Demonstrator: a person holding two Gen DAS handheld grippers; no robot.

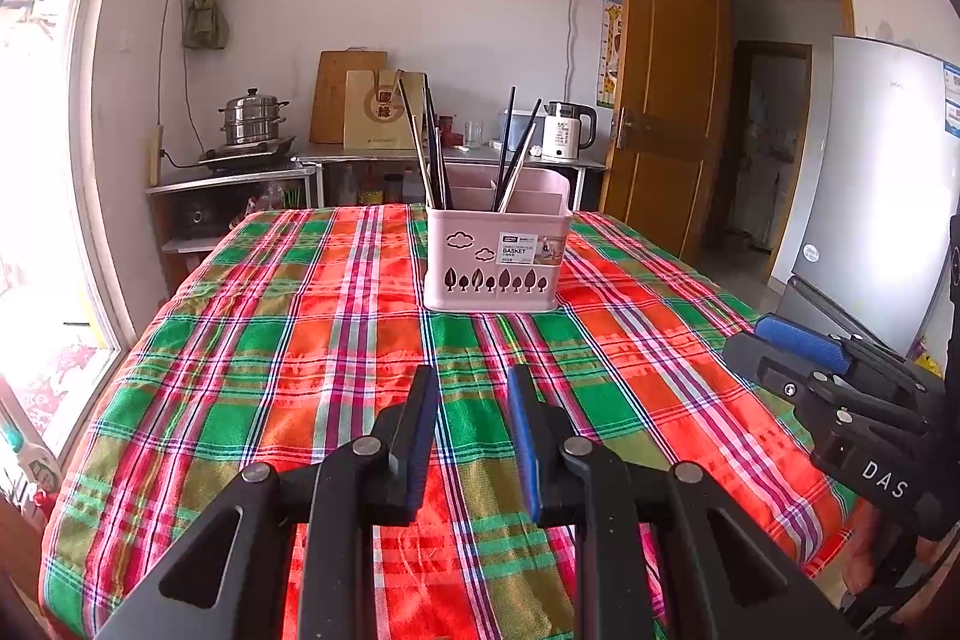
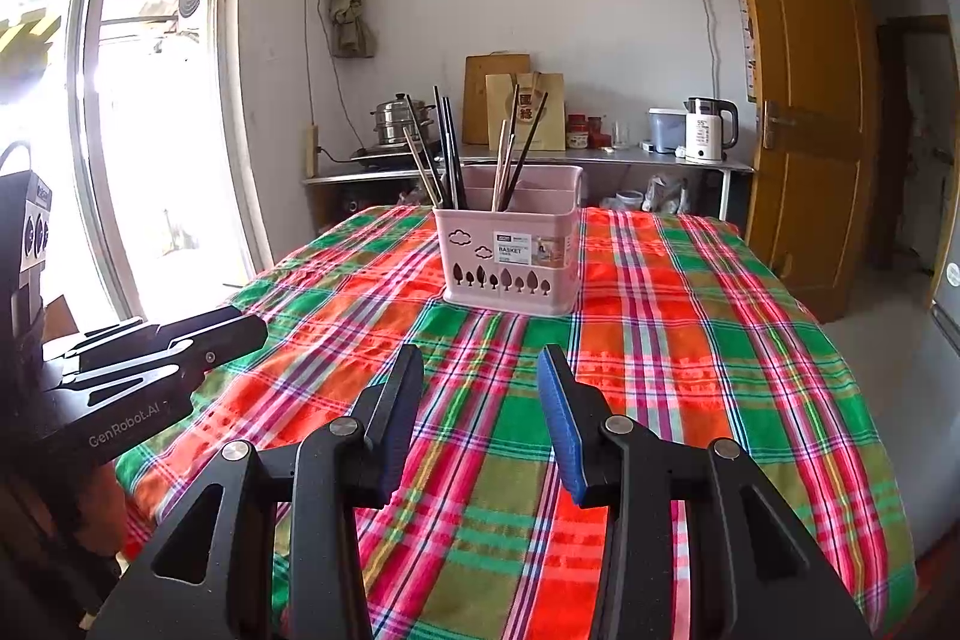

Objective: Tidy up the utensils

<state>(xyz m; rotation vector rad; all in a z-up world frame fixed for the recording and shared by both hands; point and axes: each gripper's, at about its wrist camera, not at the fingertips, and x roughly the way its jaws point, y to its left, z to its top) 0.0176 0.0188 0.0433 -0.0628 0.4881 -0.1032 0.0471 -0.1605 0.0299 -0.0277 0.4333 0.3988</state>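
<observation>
The pink basket point(image 1: 495, 256) stands toward the far end of the table, on the plaid cloth point(image 1: 336, 358), with chopsticks point(image 1: 429, 148) sticking up out of it in two bunches: one in the left compartment, one point(image 1: 515, 154) nearer the middle. They lean against the dividers rather than standing straight.

I'd judge the chopsticks light, stiff and thin, some dark and glossy, others pale like wood or bamboo. The dark ones look slick, so a pinch on the upper shaft, clear of the rim, seems the safest hold, one or two at a time so they don't fan out. The basket is thin moulded plastic with cut-out trees and clouds and a paper label. It probably slides or tips easily on the soft, slightly rumpled cloth.

Both tools hover over the near half of the table, well short of the basket. The left gripper point(image 1: 474, 394) has a narrow gap, nothing in it. The right gripper point(image 2: 480, 376) stands wider, also empty. Blue ribbed pads point(image 2: 561, 418) line the fingers.
</observation>
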